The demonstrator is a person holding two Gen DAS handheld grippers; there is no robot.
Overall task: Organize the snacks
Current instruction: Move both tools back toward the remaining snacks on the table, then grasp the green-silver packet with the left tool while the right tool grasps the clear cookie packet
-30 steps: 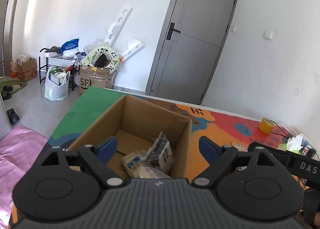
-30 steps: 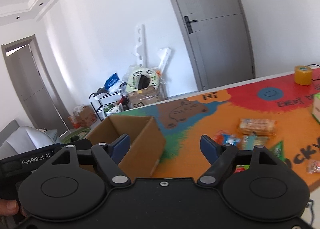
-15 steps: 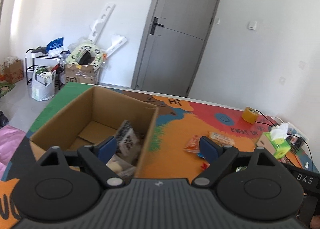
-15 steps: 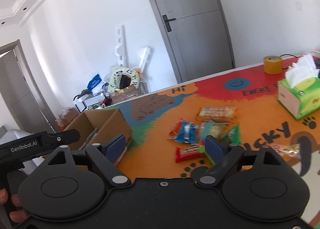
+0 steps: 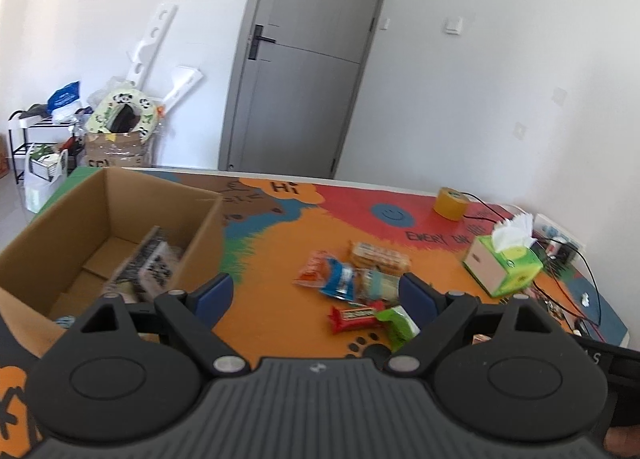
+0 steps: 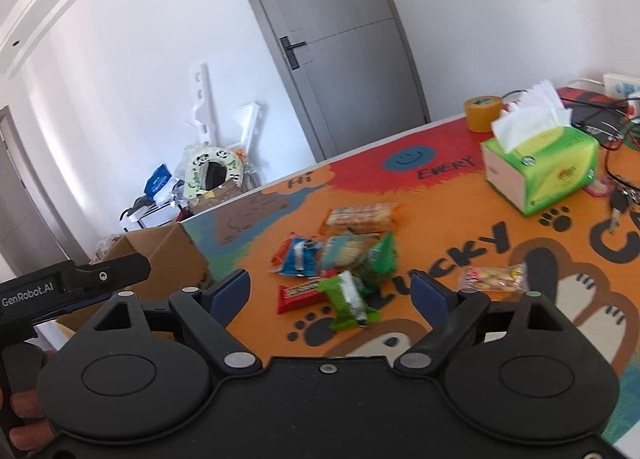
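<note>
Both grippers, left [image 5: 314, 295] and right [image 6: 330, 291], gape empty, the snack pile [image 6: 344, 259] just ahead of the right one, box [image 5: 108, 227] off leftward.

A green tissue box [image 6: 544, 171] is sitting on the colourful printed surface [image 6: 440, 227] with white tissue sticking out of its top, and a roll of yellow tape [image 6: 483, 113] is lying just beyond it near the far edge. Dark cables [image 5: 588, 279] are trailing past the box, and keys [image 6: 619, 203] are lying near it. Behind, a grey door [image 5: 308, 59] is standing closed, with a cluttered rack [image 5: 36, 135] and white boards [image 5: 160, 47] leaning against the wall.
</note>
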